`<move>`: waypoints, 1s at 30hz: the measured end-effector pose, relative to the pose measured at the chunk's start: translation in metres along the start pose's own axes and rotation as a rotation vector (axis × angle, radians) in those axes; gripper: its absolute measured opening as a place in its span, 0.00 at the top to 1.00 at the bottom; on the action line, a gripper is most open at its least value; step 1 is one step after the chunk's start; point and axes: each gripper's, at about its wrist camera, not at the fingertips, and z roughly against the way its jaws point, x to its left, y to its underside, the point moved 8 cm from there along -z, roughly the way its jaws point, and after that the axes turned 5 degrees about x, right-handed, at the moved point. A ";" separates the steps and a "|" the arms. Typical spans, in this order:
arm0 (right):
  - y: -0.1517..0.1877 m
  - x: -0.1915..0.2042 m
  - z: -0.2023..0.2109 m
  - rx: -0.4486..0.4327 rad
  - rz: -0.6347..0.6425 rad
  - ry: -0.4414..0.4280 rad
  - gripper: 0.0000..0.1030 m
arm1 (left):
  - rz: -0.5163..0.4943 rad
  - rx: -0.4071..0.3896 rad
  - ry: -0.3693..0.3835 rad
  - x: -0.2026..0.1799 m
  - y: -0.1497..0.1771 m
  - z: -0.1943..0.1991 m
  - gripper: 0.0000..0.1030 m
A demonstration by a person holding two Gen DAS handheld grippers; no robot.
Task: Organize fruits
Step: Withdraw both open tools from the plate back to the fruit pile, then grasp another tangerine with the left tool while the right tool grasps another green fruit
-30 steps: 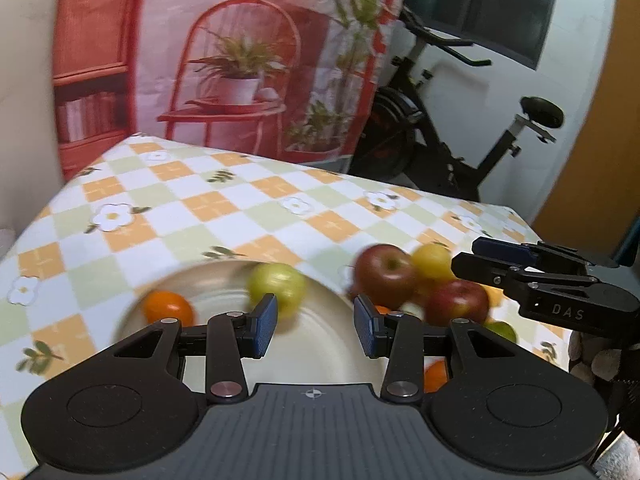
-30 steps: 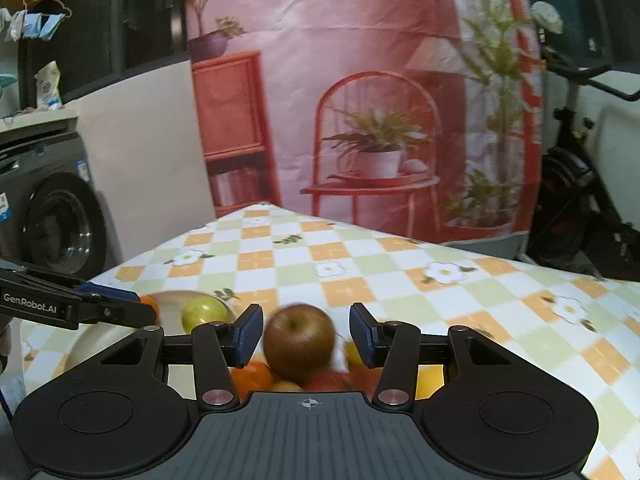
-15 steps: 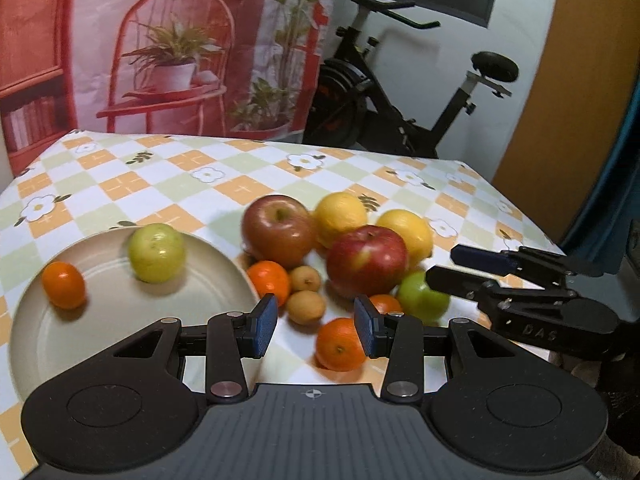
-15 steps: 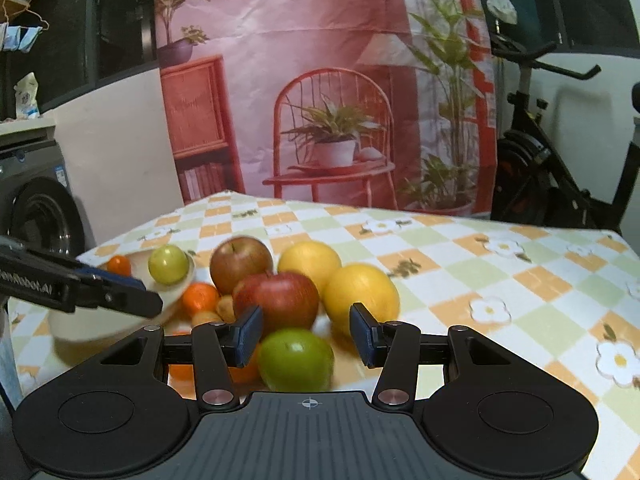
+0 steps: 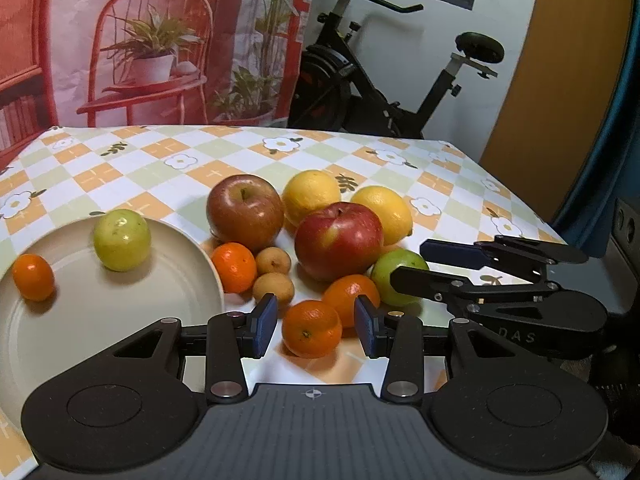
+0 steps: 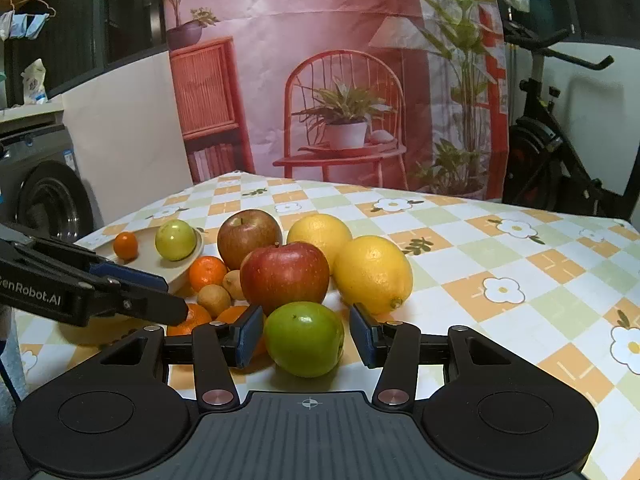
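On a checked tablecloth (image 5: 132,168), a cream plate (image 5: 100,312) at left holds a small orange (image 5: 33,277) and a green fruit (image 5: 122,239); beside it lies a cluster of two apples, lemons and oranges. The left gripper (image 5: 316,326) stands spread around an orange (image 5: 312,328), not touching it; the right gripper (image 6: 306,334) likewise brackets a green apple (image 6: 304,338) unclenched.
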 end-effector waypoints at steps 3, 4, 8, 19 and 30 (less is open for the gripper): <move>0.001 -0.001 -0.002 0.013 -0.007 -0.008 0.57 | -0.013 0.015 0.009 -0.002 0.001 -0.003 0.57; 0.001 -0.002 -0.003 0.016 -0.010 -0.013 0.61 | -0.017 0.022 0.009 -0.002 0.002 -0.005 0.57; 0.002 -0.004 -0.003 0.022 -0.031 -0.035 0.61 | -0.023 0.042 0.015 -0.001 0.005 -0.009 0.57; 0.002 -0.007 -0.004 0.025 -0.048 -0.046 0.61 | -0.021 0.056 0.000 0.004 0.004 -0.016 0.57; 0.002 -0.008 -0.007 0.035 -0.059 -0.052 0.60 | -0.009 0.058 0.005 0.007 0.007 -0.021 0.62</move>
